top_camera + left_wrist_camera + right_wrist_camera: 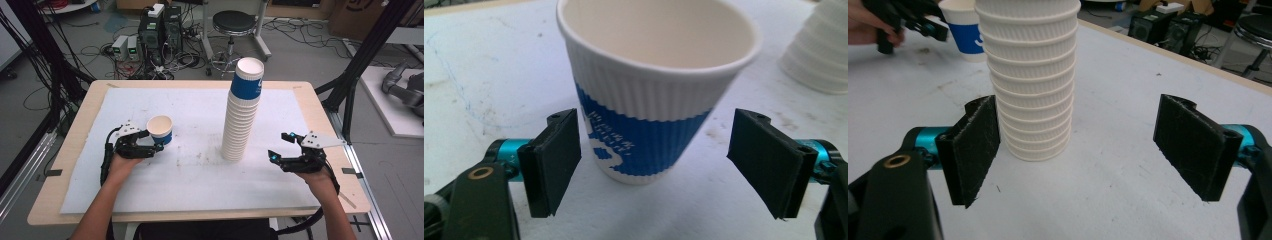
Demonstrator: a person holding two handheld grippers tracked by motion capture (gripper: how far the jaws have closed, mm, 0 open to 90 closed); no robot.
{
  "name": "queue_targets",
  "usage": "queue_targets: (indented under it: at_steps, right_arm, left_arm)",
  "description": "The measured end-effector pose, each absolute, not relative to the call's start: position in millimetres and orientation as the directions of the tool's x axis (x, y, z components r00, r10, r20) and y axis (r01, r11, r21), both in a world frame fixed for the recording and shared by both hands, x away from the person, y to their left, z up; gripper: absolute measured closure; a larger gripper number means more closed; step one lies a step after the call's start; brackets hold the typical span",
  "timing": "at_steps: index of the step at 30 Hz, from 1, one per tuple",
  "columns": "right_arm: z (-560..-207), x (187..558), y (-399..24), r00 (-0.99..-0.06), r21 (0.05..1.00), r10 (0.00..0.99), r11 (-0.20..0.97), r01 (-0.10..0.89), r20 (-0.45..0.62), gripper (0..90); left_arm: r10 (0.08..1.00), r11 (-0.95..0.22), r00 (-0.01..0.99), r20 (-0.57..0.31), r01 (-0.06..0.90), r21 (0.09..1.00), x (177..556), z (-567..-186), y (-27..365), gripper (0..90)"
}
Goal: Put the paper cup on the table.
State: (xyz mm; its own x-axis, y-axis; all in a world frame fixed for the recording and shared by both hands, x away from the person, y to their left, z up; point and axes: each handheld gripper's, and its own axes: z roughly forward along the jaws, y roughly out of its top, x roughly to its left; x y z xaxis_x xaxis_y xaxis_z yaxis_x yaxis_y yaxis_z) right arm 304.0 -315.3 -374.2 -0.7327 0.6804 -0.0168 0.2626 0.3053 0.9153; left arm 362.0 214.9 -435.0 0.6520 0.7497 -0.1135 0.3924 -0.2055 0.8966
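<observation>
Step in hand appears to be setting out 1 paper cup [651, 95], upright toward the surface's [200, 185] left edge between the released left claw [664, 160]; next, the released right claw [1088, 150] likely steadies the cup stack [1030, 80].

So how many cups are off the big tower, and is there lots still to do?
One paper cup already stands upright by itself on the white mat, apart from the stack. The left gripper has its jaws open on either side of that cup, pads not touching. The right gripper waits open beside the tall stack of cups. If the tower is being taken apart, nearly all of it is left.
</observation>
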Motion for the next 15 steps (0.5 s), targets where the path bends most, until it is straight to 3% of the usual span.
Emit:
queue_targets:
  at_steps: [10,15]
  right_arm:
    - [-377.1,306.3,-319.0,-0.697,0.903,0.716,0.326,0.28,-0.042,19.1]
    - [-378.9,306.8,-322.0,-0.68,0.898,0.733,0.32,0.3,-0.034,19.1]
  left_arm:
    - [0.707,0.06,0.677,-0.202,0.228,0.972,331.0,-410.3,238.7,18.6]
    - [0.693,0.071,0.694,-0.196,0.204,0.976,328.9,-404.4,238.3,17.9]
